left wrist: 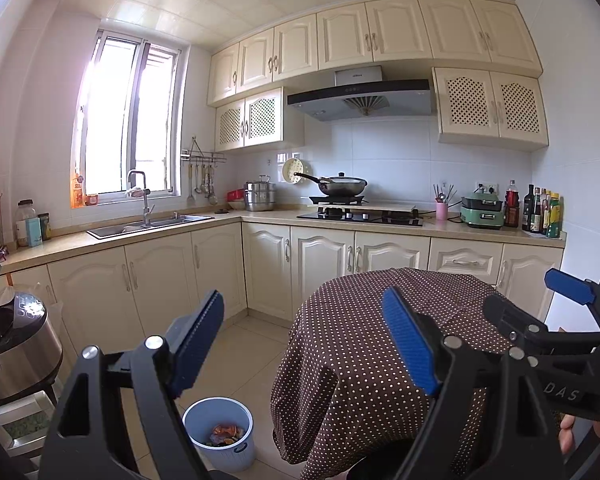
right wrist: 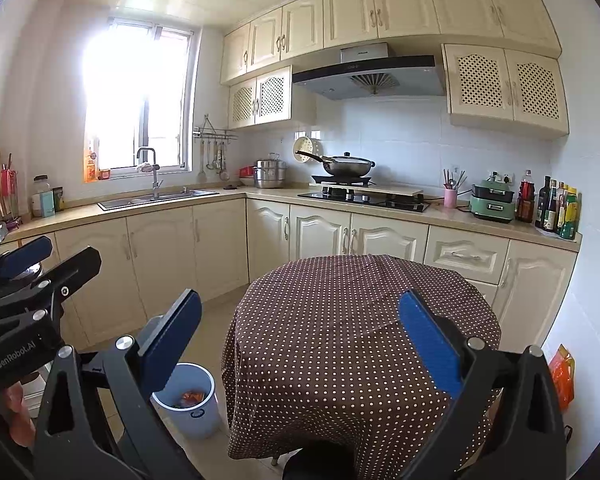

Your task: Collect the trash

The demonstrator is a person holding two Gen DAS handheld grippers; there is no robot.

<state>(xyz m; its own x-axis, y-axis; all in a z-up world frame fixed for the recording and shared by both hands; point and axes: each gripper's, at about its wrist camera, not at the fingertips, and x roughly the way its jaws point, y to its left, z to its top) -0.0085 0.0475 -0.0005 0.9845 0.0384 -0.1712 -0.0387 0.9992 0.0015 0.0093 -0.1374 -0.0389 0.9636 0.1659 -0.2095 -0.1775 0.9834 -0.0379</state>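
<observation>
Both tools, left tool (left wrist: 302, 338) and right tool (right wrist: 320, 338), hang released and empty above the dotted tablecloth (right wrist: 340, 320); the blue trash bin (left wrist: 219, 436), holding wrappers, stands beside it. Best scan the bare cloth and kitchen counter (left wrist: 236, 216) beyond before reaching.

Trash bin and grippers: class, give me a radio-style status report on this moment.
Left gripper open, empty. Right gripper open, empty. Pale blue plastic trash bin on floor left of polka-dot-covered round table, scraps inside. No trash visible on the tabletop; nothing blocking the bin.
</observation>
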